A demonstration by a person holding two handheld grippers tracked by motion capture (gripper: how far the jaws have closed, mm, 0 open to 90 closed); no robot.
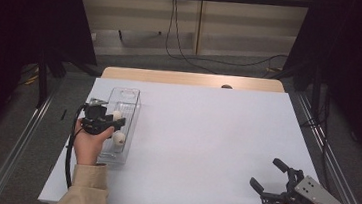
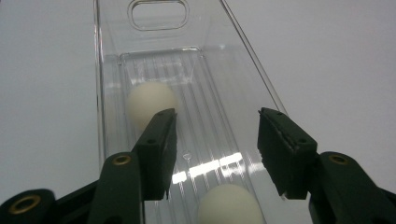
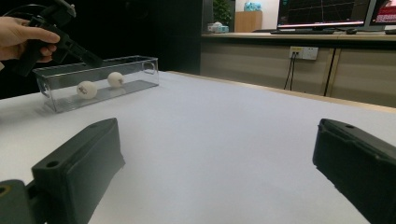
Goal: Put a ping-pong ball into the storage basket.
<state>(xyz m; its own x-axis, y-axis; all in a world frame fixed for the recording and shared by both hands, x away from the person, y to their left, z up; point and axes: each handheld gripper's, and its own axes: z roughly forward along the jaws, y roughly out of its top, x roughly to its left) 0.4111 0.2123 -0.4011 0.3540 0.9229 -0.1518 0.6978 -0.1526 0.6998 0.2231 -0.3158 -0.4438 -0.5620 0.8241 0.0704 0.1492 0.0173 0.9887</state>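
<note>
A clear plastic box point(image 1: 130, 97) lies lengthways at the table's left side, and two white balls rest on its floor. In the left gripper view one ball point(image 2: 150, 100) sits farther along the box, beside the left jaw's tip. The other ball point(image 2: 229, 205) lies close below the jaws. My left gripper point(image 2: 217, 126) hangs over the box point(image 2: 100, 93), jaws apart, and its pads touch nothing. In the high view it point(image 1: 116, 123) sits between the two balls point(image 1: 116, 114) point(image 1: 119, 137). My right gripper point(image 1: 266, 173) rests low at the table's near right corner, open and empty point(image 3: 217, 140).
The white tabletop point(image 1: 206, 134) stretches between the two grippers. A wooden strip point(image 1: 191, 79) runs along its far edge. Metal rails point(image 1: 19, 141) flank both sides, and cables point(image 1: 175, 41) trail on the floor beyond. In the right gripper view the box point(image 3: 100, 70) stands far left.
</note>
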